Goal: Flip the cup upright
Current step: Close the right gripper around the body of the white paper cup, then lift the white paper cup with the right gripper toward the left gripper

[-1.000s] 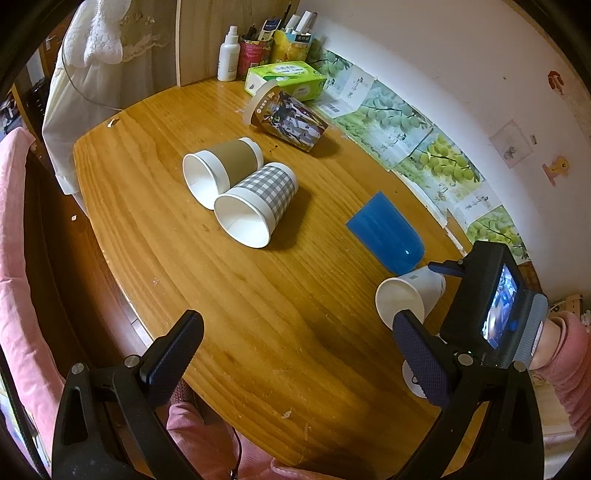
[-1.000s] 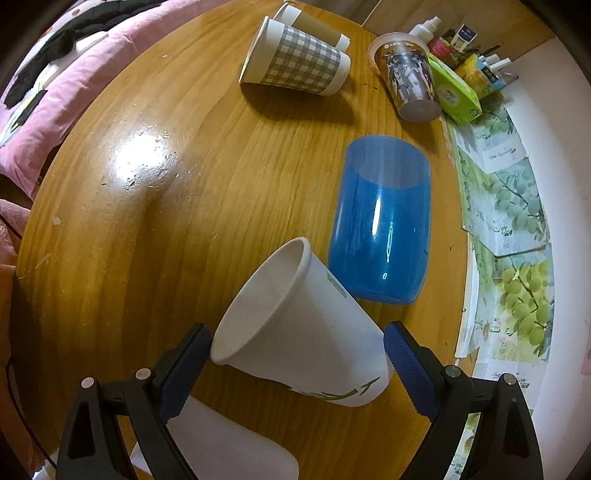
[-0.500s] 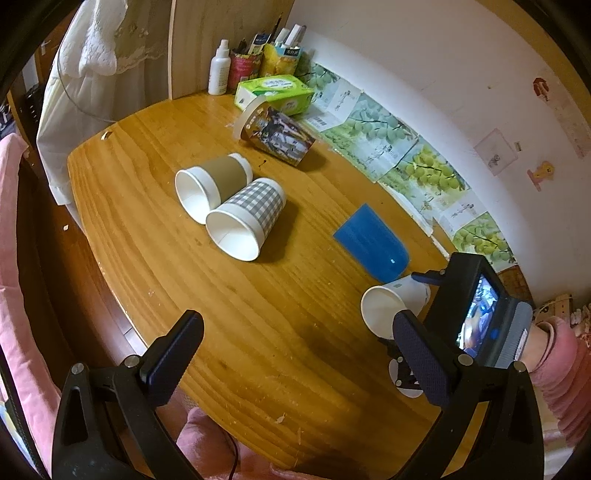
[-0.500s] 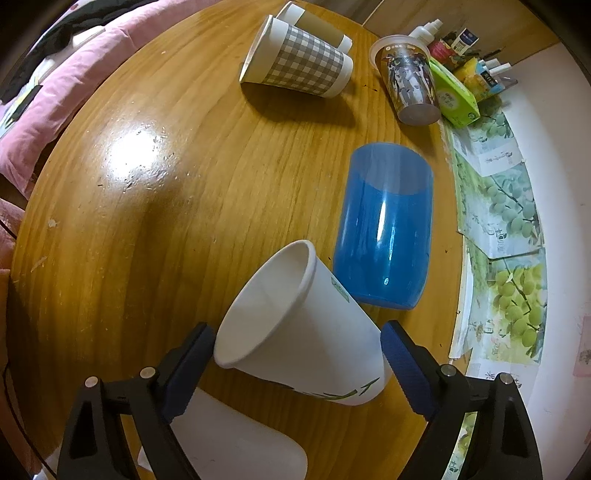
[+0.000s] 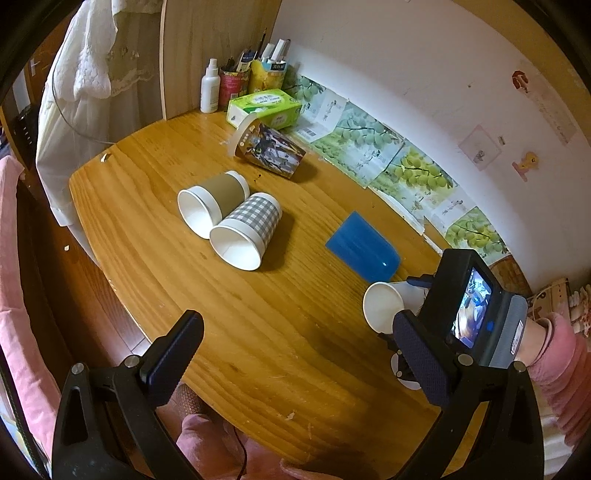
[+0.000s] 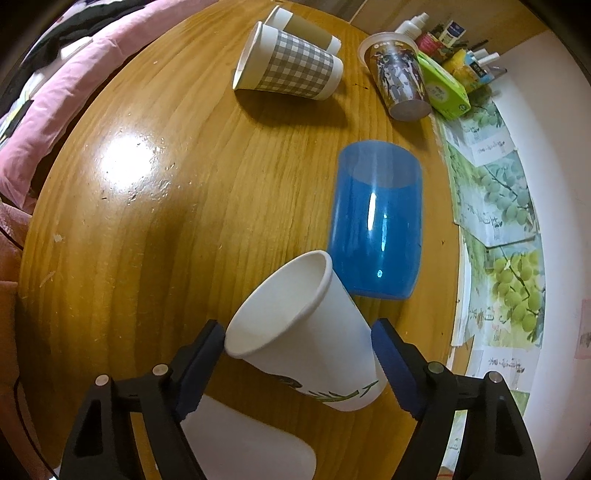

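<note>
R gripper (image 6: 297,354): jaws clamped on white paper cup w/ green leaf print (image 6: 306,336), lower centre of right wrist view; both pads contact cup wall. Cup tilted, mouth toward upper left, raised off round wooden table (image 6: 155,229). L gripper (image 5: 295,354): jaws wide apart, nothing between, hovering over table edge, bottom of left wrist view.

Obstructions: translucent blue plastic tumbler (image 6: 376,225) on its side just beside cup rim, frame centre-right. White object (image 6: 251,443) below cup, partly hidden.

Upper frame: grey-checked paper cup (image 6: 291,70), brown-sleeved paper cup (image 6: 306,31) touching it, printed plastic cup (image 6: 399,81), green tissue box (image 6: 443,88) – all cups lying down, well apart from grip.
</note>
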Demonstrator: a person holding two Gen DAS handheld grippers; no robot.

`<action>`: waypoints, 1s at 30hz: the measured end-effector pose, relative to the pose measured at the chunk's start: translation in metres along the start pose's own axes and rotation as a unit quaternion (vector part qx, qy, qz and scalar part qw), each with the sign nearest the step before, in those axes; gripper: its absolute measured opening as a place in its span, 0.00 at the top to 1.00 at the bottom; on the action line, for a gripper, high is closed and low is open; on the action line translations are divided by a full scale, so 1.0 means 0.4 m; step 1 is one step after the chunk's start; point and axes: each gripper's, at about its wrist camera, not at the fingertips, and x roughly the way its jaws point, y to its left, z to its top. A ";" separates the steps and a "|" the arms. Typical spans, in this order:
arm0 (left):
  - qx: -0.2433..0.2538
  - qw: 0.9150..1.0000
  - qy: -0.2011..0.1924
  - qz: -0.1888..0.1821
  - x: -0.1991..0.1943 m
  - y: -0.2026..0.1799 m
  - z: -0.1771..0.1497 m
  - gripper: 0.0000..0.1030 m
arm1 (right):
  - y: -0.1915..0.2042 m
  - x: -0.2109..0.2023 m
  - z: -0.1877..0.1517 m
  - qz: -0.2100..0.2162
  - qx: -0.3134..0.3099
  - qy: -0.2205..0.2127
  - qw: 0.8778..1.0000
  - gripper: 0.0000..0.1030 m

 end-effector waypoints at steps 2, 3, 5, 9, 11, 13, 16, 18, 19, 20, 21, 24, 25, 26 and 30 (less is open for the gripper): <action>0.006 1.000 -0.004 -0.001 -0.007 0.001 0.002 0.01 | -0.001 -0.003 -0.001 0.000 0.008 0.001 1.000 0.23; 0.010 1.000 -0.006 -0.001 -0.010 0.000 0.003 0.01 | -0.002 -0.007 -0.001 -0.003 0.014 -0.001 1.000 0.23; 0.018 1.000 -0.011 -0.002 -0.019 -0.004 0.004 0.01 | -0.001 -0.012 0.000 -0.003 0.023 -0.001 1.000 0.24; 0.036 0.999 -0.023 -0.001 -0.036 -0.008 0.005 0.01 | -0.001 -0.030 0.003 -0.002 0.041 -0.005 0.999 0.25; 0.044 0.999 -0.029 0.004 -0.046 -0.006 0.003 0.01 | -0.003 -0.042 0.007 0.001 0.053 -0.010 0.999 0.25; 0.049 0.998 -0.034 0.006 -0.054 -0.002 0.003 0.01 | -0.006 -0.054 0.010 0.005 0.068 -0.017 0.998 0.25; 0.053 0.998 -0.040 0.004 -0.066 0.007 0.001 0.01 | -0.014 -0.069 0.017 0.013 0.096 -0.026 0.995 0.25; 0.056 0.997 -0.044 0.005 -0.073 0.012 0.001 0.01 | -0.020 -0.080 0.021 0.020 0.120 -0.034 0.992 0.25; 0.058 0.997 -0.046 0.006 -0.077 0.015 0.002 0.01 | -0.021 -0.086 0.023 0.022 0.133 -0.039 0.990 0.25; 0.060 0.997 -0.048 0.007 -0.080 0.018 0.002 0.01 | -0.022 -0.093 0.024 0.024 0.145 -0.046 0.988 0.25; 0.062 0.997 -0.052 0.006 -0.087 0.024 0.003 0.01 | -0.025 -0.099 0.025 0.026 0.162 -0.052 0.985 0.25; 0.067 0.996 -0.061 0.004 -0.101 0.039 0.007 0.01 | -0.033 -0.116 0.026 0.034 0.210 -0.066 0.975 0.25; 0.069 0.996 -0.063 0.003 -0.104 0.044 0.010 0.01 | -0.035 -0.122 0.027 0.036 0.229 -0.071 0.970 0.25; 0.071 0.995 -0.064 0.001 -0.108 0.050 0.012 0.01 | -0.036 -0.127 0.028 0.037 0.243 -0.076 0.966 0.25; 0.086 0.994 -0.069 -0.009 -0.123 0.067 0.016 0.01 | -0.034 -0.153 0.027 0.046 0.302 -0.095 0.948 0.25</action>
